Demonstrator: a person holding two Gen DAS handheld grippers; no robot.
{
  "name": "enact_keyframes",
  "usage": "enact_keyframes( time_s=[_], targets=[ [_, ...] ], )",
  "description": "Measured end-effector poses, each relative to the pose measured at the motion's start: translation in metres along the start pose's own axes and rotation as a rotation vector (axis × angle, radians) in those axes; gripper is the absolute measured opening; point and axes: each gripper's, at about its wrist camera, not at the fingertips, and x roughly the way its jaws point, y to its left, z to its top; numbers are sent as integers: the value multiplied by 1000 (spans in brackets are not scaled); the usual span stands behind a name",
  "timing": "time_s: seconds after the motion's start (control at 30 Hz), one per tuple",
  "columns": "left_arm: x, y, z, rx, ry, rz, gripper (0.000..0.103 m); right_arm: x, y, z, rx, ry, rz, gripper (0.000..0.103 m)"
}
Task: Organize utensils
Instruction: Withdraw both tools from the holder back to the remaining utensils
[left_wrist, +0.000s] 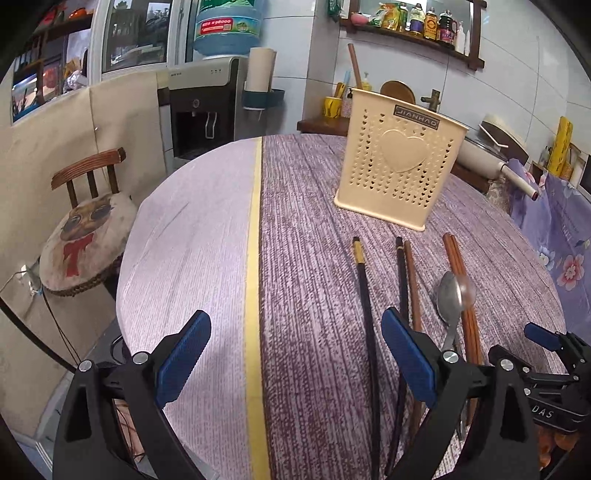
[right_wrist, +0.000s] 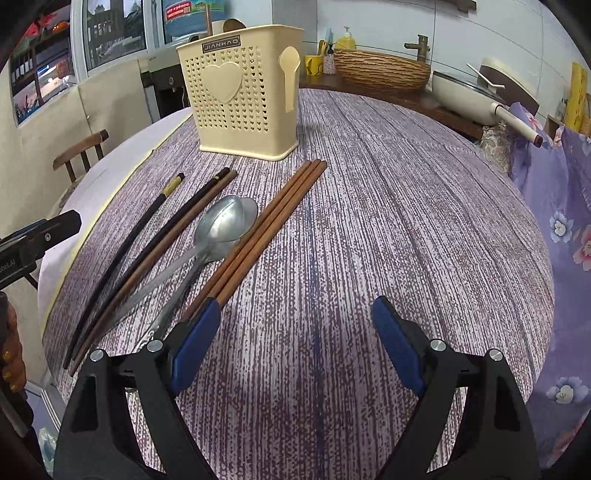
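Note:
A cream perforated utensil holder (left_wrist: 399, 162) stands upright on the round table; it also shows in the right wrist view (right_wrist: 243, 92). In front of it lie a black chopstick with a gold band (left_wrist: 364, 288) (right_wrist: 122, 243), a black and a brown chopstick side by side (left_wrist: 406, 280) (right_wrist: 173, 229), two stacked metal spoons (left_wrist: 452, 295) (right_wrist: 221, 225) and a bundle of brown chopsticks (left_wrist: 463, 291) (right_wrist: 266, 229). My left gripper (left_wrist: 295, 354) is open and empty, just left of the utensils. My right gripper (right_wrist: 297, 343) is open and empty, just right of the brown bundle's near end.
The table wears a purple striped cloth (right_wrist: 388, 206) with a yellow band (left_wrist: 255, 258). A chair (left_wrist: 85, 229) stands at the left, a water dispenser (left_wrist: 207, 110) behind. A wicker basket (right_wrist: 380, 70) and a pan (right_wrist: 476, 96) sit on the counter at the back right.

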Motion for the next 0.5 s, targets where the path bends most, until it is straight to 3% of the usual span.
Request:
enact_keyframes(
  time_s=[0.27, 0.5],
  targets=[
    [4, -3, -8, 12, 35, -1, 83, 6, 0, -3, 4, 31, -4, 84],
    [4, -9, -8, 20, 38, -10, 83, 2, 16, 2, -9, 12, 23, 84]
  ],
)
